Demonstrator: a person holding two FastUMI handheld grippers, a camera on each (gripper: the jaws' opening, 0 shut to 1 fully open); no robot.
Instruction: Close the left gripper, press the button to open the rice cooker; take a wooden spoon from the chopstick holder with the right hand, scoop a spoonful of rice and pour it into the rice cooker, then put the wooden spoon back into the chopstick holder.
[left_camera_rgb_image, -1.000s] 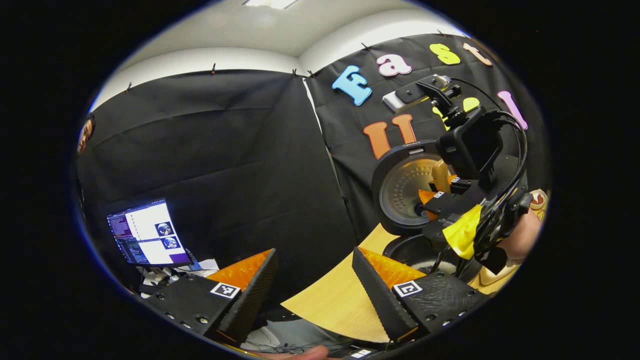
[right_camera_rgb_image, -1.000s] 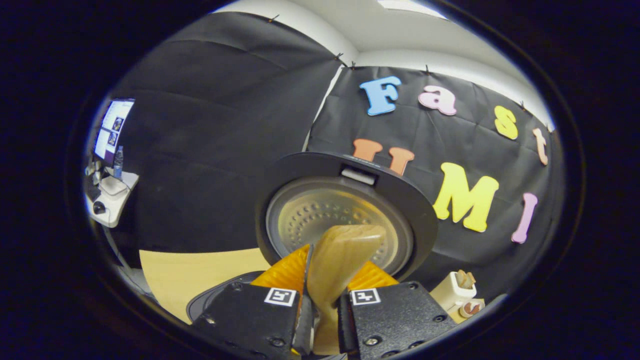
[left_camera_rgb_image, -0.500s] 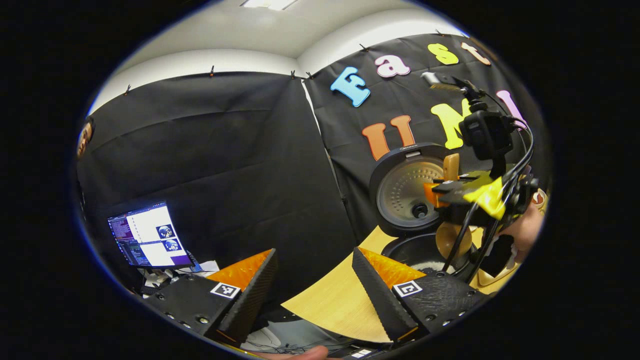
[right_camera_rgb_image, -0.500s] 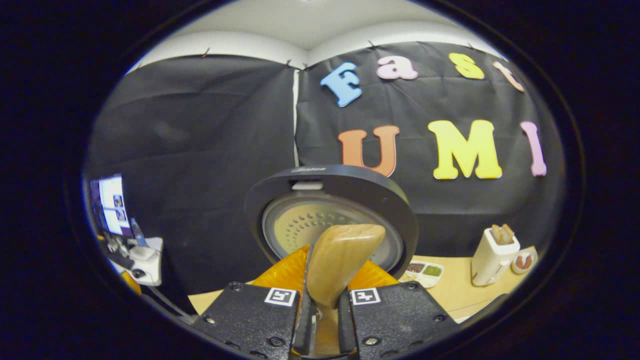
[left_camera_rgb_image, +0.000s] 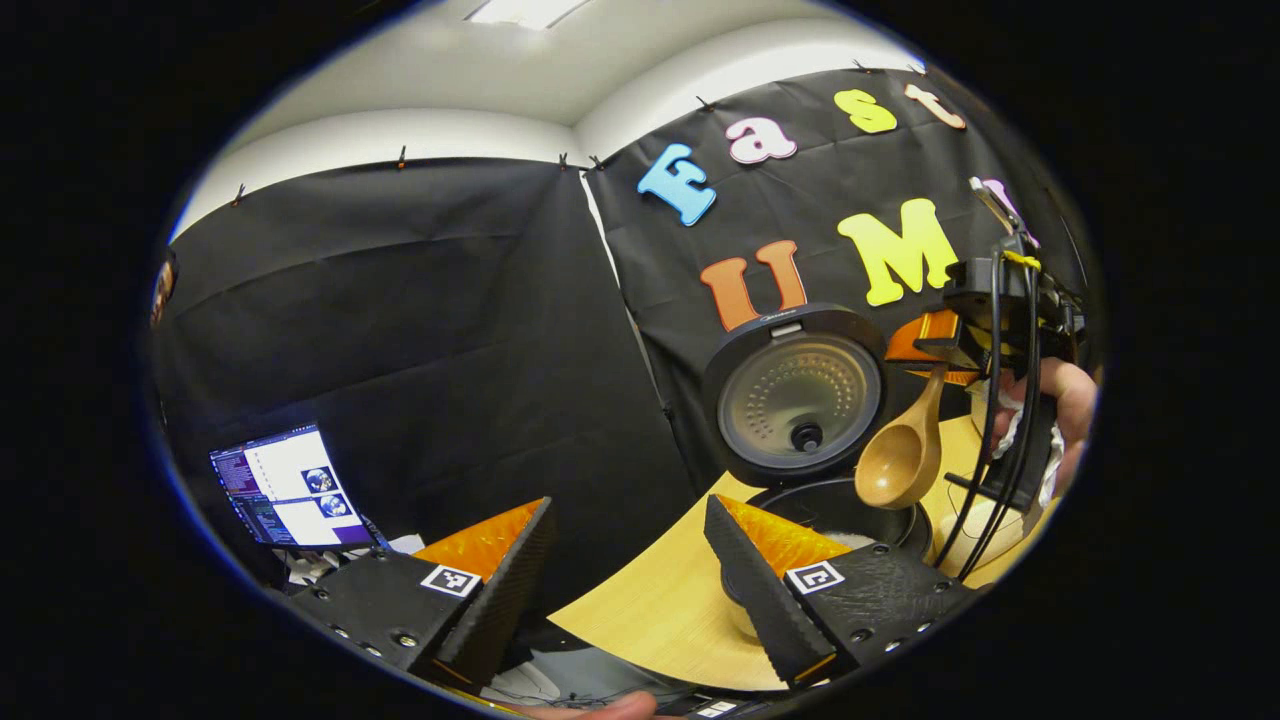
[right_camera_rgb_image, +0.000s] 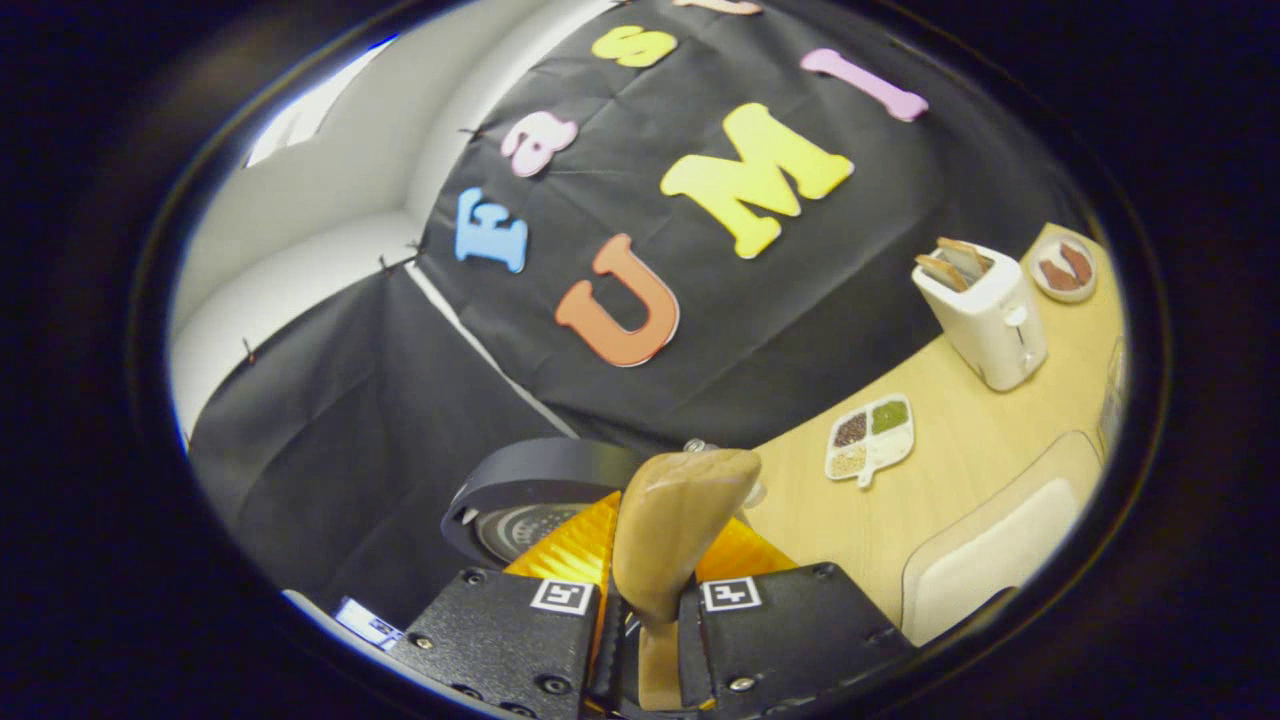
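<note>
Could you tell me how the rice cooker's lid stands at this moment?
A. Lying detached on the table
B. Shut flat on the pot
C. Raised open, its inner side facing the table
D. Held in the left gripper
C: in the left gripper view the rice cooker's lid stands upright behind the open pot, its dimpled inner plate showing.

No readable text; rice cooker (left_camera_rgb_image: 795, 400) lid brand mark too small (blurred).

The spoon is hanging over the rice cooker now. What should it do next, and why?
Probably carry the wooden spoon away toward its holder: the right gripper holds it bowl-down above the open rice cooker, and the bowl looks empty.
</note>
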